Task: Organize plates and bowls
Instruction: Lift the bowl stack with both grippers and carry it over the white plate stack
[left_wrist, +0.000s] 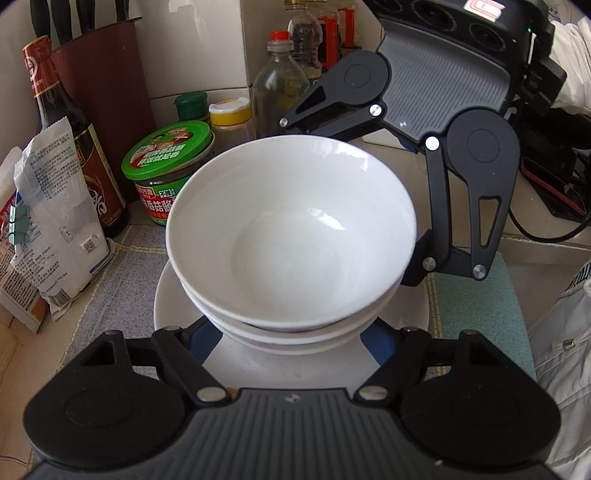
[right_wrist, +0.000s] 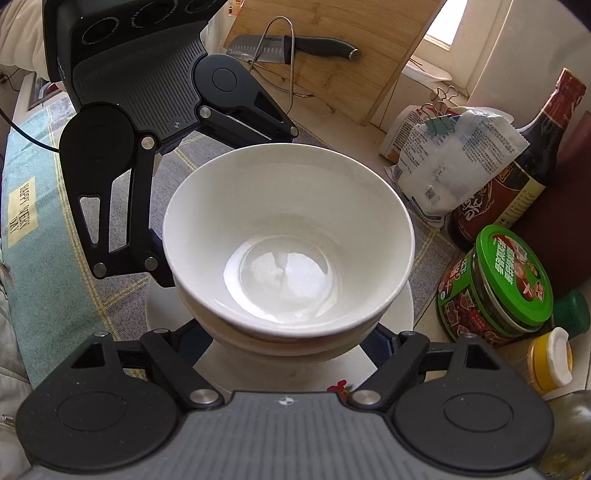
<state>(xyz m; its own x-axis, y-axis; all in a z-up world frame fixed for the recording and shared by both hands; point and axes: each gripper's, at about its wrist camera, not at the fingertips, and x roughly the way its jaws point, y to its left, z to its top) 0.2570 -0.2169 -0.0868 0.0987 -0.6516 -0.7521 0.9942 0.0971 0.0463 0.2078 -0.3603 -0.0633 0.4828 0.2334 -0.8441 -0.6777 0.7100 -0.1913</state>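
Kitchen counter shot, pretty cramped. There's a woven cloth mat (left_wrist: 122, 266) spread over it, grey with pale yellow check lines, turning teal (left_wrist: 476, 295) on the right side, and a white tiled wall (left_wrist: 192, 48) behind. The stack of bowls (left_wrist: 291, 236) sits in the middle of the mat on a plate (left_wrist: 177, 306). They're all glossy white ceramic: the bowls are deep and round and nested tight, and the plate is wide and flat with a bit of red flower print on its near edge in the right wrist view. The left gripper (left_wrist: 291, 345) comes in from the near side and the right gripper (right_wrist: 291, 343) from the opposite side. Both are matte black with ribbed grey bodies, and each one's fingers straddle the lower bowls. The blue pads sit right up against the bowl walls, but the tips are hidden under the rims, so I honestly can't tell if either one is squeezing or just loose around the stack. To the far left are crinkly paper bags (left_wrist: 55, 229) clipped shut, a tall dark sauce bottle (left_wrist: 62, 122), a dark red knife block (left_wrist: 107, 92), a squat green-lidded jar (left_wrist: 170, 151), a yellow-capped shaker (left_wrist: 229, 114) and a clear plastic bottle (left_wrist: 277, 81) with a red cap. A wooden cutting board (right_wrist: 332, 74) leans on the wall, with a knife (right_wrist: 295, 46) in front of it.
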